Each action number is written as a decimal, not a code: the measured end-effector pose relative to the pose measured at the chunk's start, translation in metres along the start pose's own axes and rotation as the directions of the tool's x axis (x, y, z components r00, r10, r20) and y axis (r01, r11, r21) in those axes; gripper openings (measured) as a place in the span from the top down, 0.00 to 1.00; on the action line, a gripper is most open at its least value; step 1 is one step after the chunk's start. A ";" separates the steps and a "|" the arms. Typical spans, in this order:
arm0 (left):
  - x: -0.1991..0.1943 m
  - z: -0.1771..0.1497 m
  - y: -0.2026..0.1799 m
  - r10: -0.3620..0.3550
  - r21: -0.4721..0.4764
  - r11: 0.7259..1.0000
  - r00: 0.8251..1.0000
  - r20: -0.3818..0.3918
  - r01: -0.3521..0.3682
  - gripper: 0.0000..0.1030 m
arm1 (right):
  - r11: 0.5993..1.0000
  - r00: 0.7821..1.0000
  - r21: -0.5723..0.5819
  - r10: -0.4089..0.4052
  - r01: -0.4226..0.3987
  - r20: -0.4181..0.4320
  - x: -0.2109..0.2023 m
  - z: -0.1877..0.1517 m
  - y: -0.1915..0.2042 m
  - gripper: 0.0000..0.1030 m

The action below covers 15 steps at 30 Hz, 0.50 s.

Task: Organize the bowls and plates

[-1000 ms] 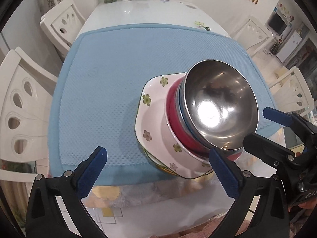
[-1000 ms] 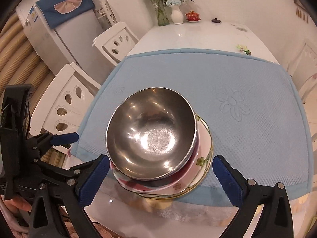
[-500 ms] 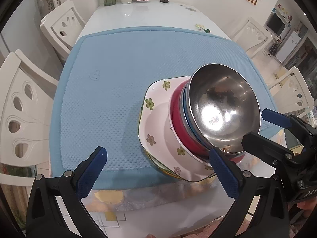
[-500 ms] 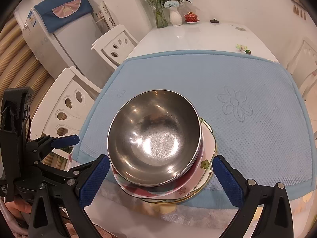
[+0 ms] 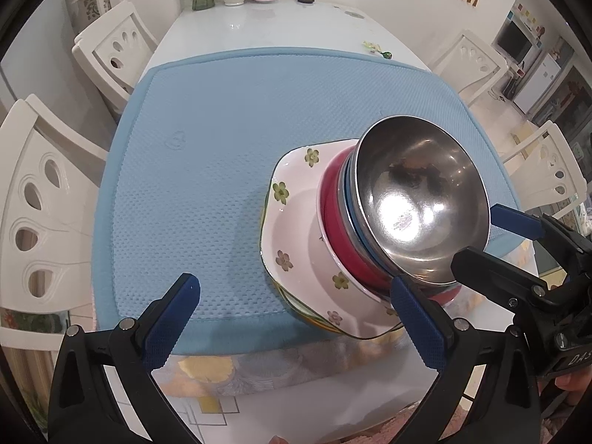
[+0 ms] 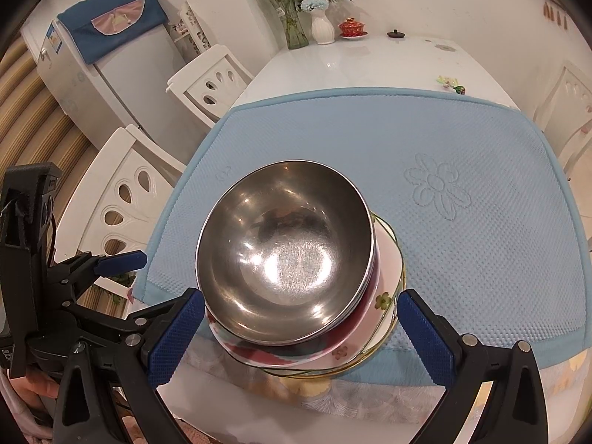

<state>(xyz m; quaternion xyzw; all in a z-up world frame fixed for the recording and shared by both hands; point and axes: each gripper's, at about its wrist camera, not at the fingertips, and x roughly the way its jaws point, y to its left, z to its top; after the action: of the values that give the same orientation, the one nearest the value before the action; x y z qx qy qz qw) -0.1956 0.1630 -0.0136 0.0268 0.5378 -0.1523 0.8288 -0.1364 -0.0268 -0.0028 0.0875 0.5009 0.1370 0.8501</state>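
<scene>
Nearest, the left claw (image 5: 288, 318) hangs with its jaws spread wide and nothing between them, just off the near edge of the blue mat (image 5: 207, 155). The right claw (image 6: 301, 333) is likewise spread and empty, its pads flanking the near side of the stack without visibly touching it. Just beyond, the stack sits at the mat's near edge, partly overhanging it: a flowered square plate (image 5: 296, 229) at the bottom, a red bowl (image 5: 333, 229) on it, and the steel bowl (image 6: 285, 255) nested on top. Farther back, the tabletop (image 5: 266, 26) carries vases and a small red lidded cup. The stacking looks finished; next would likely be pulling both claws clear, or nudging the stack fully onto the mat.
</scene>
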 end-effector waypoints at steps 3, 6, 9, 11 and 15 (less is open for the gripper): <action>-0.001 -0.001 0.001 0.005 0.002 1.000 1.000 -0.001 -0.005 0.01 | 1.000 1.000 -0.001 0.000 0.000 -0.002 0.001 0.000 0.000 0.00; -0.001 0.000 0.003 0.007 0.002 1.000 1.000 0.000 -0.007 0.01 | 1.000 1.000 0.003 0.004 -0.004 -0.003 0.002 -0.001 0.001 0.00; -0.001 -0.001 0.006 0.012 0.001 1.000 1.000 -0.003 -0.012 0.01 | 1.000 1.000 0.007 0.007 -0.007 -0.010 0.004 -0.001 0.002 0.00; -0.001 0.000 0.008 0.014 0.000 1.000 1.000 -0.003 -0.014 0.01 | 1.000 1.000 0.006 0.006 -0.006 -0.010 0.005 -0.001 0.003 0.00; -0.002 0.001 0.011 0.017 0.000 1.000 1.000 -0.003 -0.017 0.01 | 1.000 1.000 0.004 0.005 -0.005 -0.011 0.006 -0.001 0.006 0.00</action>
<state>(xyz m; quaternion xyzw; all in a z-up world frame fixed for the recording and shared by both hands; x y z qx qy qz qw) -0.1928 0.1734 -0.0130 0.0316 0.5389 -0.1454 0.8291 -0.1353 -0.0188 -0.0063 0.0896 0.5055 0.1389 0.8469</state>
